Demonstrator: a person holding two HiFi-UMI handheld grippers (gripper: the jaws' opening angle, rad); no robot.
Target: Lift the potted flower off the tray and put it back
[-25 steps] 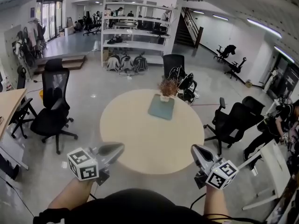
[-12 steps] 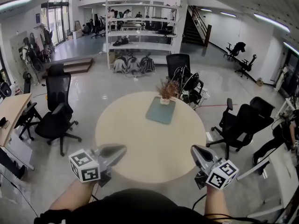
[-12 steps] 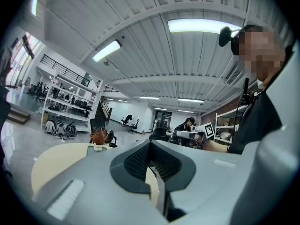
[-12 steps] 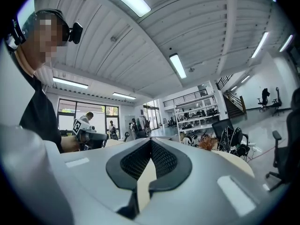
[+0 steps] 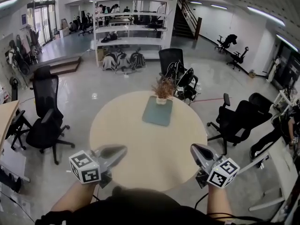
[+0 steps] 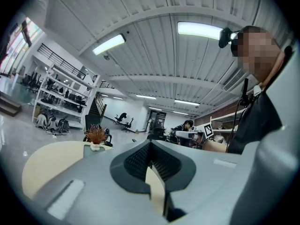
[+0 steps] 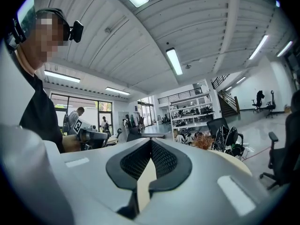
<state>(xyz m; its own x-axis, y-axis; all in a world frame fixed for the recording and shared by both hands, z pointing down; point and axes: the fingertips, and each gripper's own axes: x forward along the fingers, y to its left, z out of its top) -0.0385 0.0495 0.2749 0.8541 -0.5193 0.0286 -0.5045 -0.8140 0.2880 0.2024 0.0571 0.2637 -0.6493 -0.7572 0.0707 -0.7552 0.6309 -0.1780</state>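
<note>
A round table [image 5: 140, 146] is seen, with a tray [image 5: 157, 114] laid on its far half. The left gripper [image 5: 123, 149] and right gripper [image 5: 193, 147] are held closed and empty at the near edge. The potted flower [image 5: 162, 89] is set upright at the tray's far end, well beyond both.

Left gripper [image 5: 123, 149]: smooth grey shell tapering to a point.
Right gripper [image 5: 193, 147]: same grey shell.
Pads [image 6: 136, 161]: black, finely ribbed.
Marker cubes [image 5: 85, 167]: white with black square patterns, one per gripper.
Top [image 5: 136, 210]: black.
Cable [image 5: 200, 201]: thin, black, beside the right wrist.
Head camera [image 7: 75, 30]: small, black, strapped on.
</note>
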